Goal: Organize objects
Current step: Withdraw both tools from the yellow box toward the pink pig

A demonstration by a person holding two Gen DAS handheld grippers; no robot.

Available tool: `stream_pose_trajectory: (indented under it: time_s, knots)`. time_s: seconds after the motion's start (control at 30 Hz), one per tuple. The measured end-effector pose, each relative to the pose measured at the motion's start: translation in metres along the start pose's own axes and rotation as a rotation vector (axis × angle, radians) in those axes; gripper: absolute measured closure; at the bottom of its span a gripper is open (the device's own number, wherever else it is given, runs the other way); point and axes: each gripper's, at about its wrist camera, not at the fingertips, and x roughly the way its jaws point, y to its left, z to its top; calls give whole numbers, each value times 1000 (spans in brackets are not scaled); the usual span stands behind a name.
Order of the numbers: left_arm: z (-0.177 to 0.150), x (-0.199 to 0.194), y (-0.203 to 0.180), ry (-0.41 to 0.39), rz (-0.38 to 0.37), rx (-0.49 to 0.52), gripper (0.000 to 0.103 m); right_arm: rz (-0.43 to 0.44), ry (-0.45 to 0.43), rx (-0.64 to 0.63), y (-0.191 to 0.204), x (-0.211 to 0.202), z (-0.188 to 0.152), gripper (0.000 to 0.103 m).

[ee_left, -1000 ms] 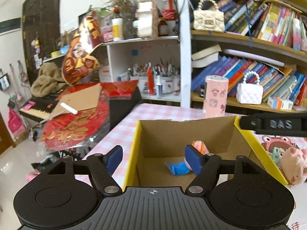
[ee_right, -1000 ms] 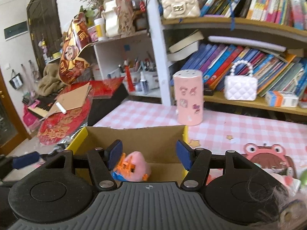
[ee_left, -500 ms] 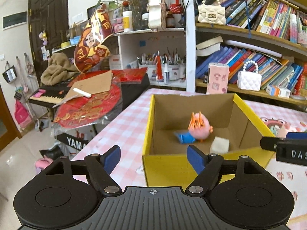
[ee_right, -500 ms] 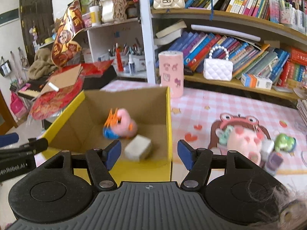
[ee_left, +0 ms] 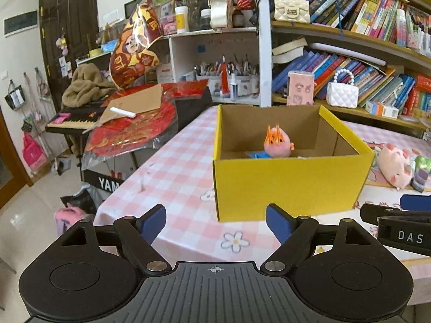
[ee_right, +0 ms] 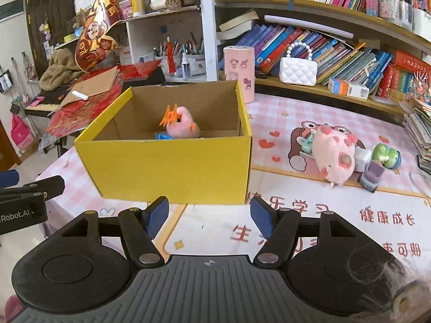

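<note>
A yellow cardboard box (ee_left: pixel 285 180) (ee_right: pixel 172 167) stands open on the pink checked table. Inside it sits a pink plush with orange spikes (ee_left: pixel 277 145) (ee_right: pixel 180 126) next to a blue item (ee_right: pixel 163 135). My left gripper (ee_left: pixel 215 220) is open and empty, in front of the box. My right gripper (ee_right: pixel 208 215) is open and empty, also in front of the box. To the right on the mat lie a pink pig plush (ee_right: pixel 334 156) (ee_left: pixel 394 165), a green frog toy (ee_right: pixel 385 156), a white cube (ee_right: pixel 362 157) and a purple toy (ee_right: pixel 373 175).
A pink cylinder container (ee_right: pixel 239 67) stands behind the box. A bookshelf (ee_right: pixel 323 51) with a white bag (ee_right: pixel 297 70) runs along the back. A keyboard piled with red decorations (ee_left: pixel 129 129) sits left of the table. The table's left edge (ee_left: pixel 129 188) is near my left gripper.
Both grippers have pulled back and out of the box, toward the table's front. The box now shows whole, and the white block seen inside it is hidden behind its front wall.
</note>
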Motion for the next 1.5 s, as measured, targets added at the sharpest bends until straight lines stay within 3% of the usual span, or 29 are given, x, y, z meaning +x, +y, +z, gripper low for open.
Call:
stream_pose_trajectory:
  time_s: [0.43, 0.67, 1.2, 1.5]
  knots:
    - [-30, -14, -4, 33, -48, 49, 15, -28, 30, -61, 21, -21, -34, 29]
    - [-41, -15, -12, 59, -90, 83, 14, -59, 55, -24, 17, -29, -48, 29]
    - [-46, -11, -61, 93, -239, 166, 14, -213, 91, 136, -34, -47, -66, 28]
    - [-34, 2, -111, 96, -285, 223, 14, -266, 92, 153, -75, -43, -62, 27]
